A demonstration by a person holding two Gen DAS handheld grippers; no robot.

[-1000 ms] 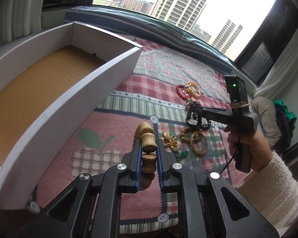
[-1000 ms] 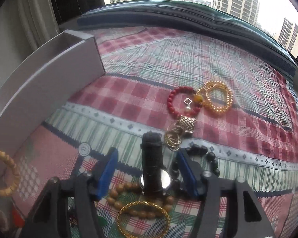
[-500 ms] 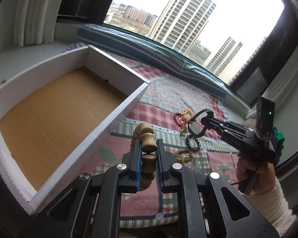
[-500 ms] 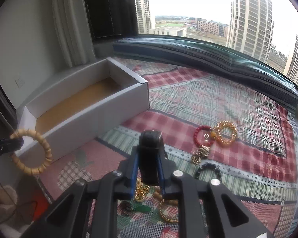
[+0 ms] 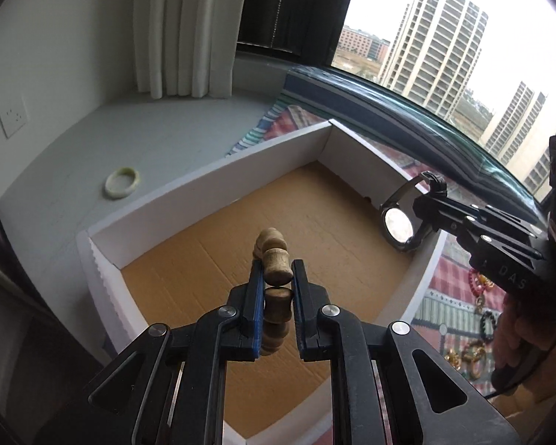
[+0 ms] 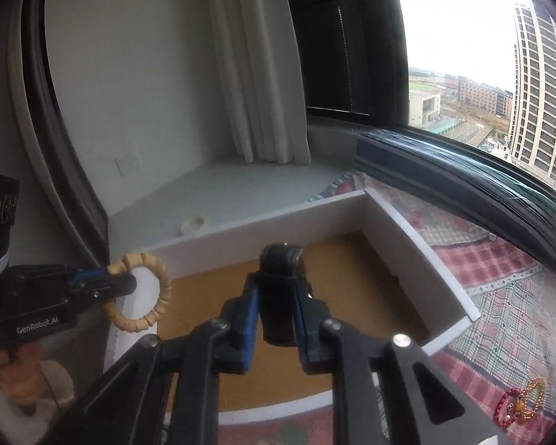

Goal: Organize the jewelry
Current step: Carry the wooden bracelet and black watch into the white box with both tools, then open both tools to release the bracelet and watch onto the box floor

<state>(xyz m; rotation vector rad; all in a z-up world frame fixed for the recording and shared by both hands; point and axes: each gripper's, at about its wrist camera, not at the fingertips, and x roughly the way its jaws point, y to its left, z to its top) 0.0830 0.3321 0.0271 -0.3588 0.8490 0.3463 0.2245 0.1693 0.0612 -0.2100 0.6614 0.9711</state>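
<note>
**Both grippers hold jewelry above the white box**

The left gripper point(image 5: 274, 285) has its fingers clamped on a wooden bead bracelet point(image 5: 274, 263), which stands up between the blue pads and hangs above the near part of the box point(image 5: 211, 174). From the right wrist view the bracelet point(image 6: 155, 289) shows as a full ring of pale beads, pinched at one side by the left gripper point(image 6: 118, 287), over the near-left corner of the box point(image 6: 241, 230).

The right gripper point(image 6: 276, 307) has its fingers closed on the black strap of a wristwatch point(image 6: 280, 270). In the left wrist view the wristwatch point(image 5: 398, 222) hangs from the tip of the right gripper point(image 5: 428, 204), with its round face turned toward the camera, above the right-hand wall of the box.

The box has white walls and a brown cardboard floor with nothing lying on it. It sits on a checked cloth point(image 6: 500, 296). A red bead bracelet point(image 6: 504, 406) and a gold one point(image 6: 533, 396) lie touching on the cloth, well apart from the box. More pieces lie on the cloth past the right gripper, too small to name. A pale bangle point(image 5: 122, 183) lies on the grey ledge point(image 5: 74, 185) beyond the box.
</note>
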